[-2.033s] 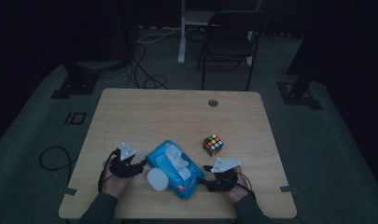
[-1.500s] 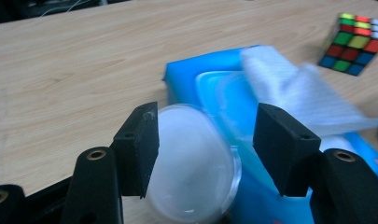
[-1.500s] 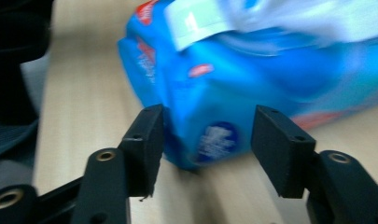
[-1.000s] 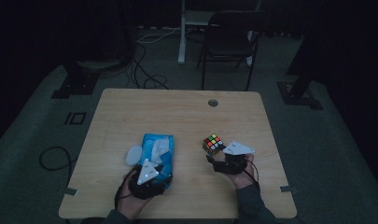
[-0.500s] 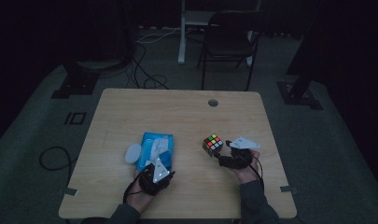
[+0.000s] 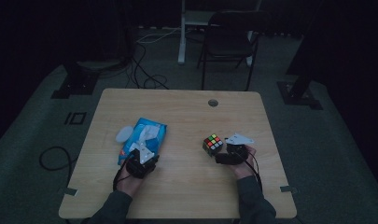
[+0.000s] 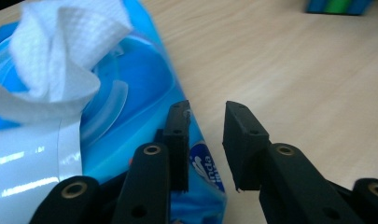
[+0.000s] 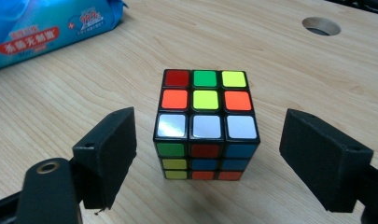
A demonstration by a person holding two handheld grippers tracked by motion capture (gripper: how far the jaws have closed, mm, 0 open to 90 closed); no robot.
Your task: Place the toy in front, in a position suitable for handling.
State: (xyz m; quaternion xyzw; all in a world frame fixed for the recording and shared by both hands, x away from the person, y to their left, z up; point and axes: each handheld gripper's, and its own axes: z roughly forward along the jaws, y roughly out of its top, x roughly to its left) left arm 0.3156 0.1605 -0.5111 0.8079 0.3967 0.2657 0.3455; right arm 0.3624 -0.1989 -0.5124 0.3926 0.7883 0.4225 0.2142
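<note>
- The right gripper (image 6: pixel 220 157) sits near the table's right front, its jaws spread wide and just been opening; nothing is pinched between them.
- In the right gripper view the puzzle cube (image 8: pixel 205 123) stands just ahead of the right gripper (image 8: pixel 207 161), centred in the gap between the two pads, with bare wood on either side of it, so it touches neither pad.
- The cube rests flat on the wooden table (image 8: pixel 294 70), its top face showing red, green and yellow squares at the far row, orange and yellow in the middle, white nearest the jaws.
- Beyond the cube and to the left of this gripper lies the end of the blue wipes pack (image 8: pixel 46 28), well apart from the cube; beyond and to the right is a round cable hole (image 8: pixel 321 25) in the tabletop.
- The left gripper (image 6: pixel 141 164) sits at the near end of the wipes pack (image 6: pixel 142 140). Its jaws stand a narrow gap apart after just opening a little, and nothing is pinched.
- In the left gripper view the left pad of the left gripper (image 7: pixel 205 147) is over the pack's edge (image 7: pixel 144 121), the right pad over bare table; whether the pad touches the wrapper I cannot tell.
- Farther along the pack, left of the jaws, a white wipe (image 7: pixel 60 51) stands bunched out of its opening.
</note>
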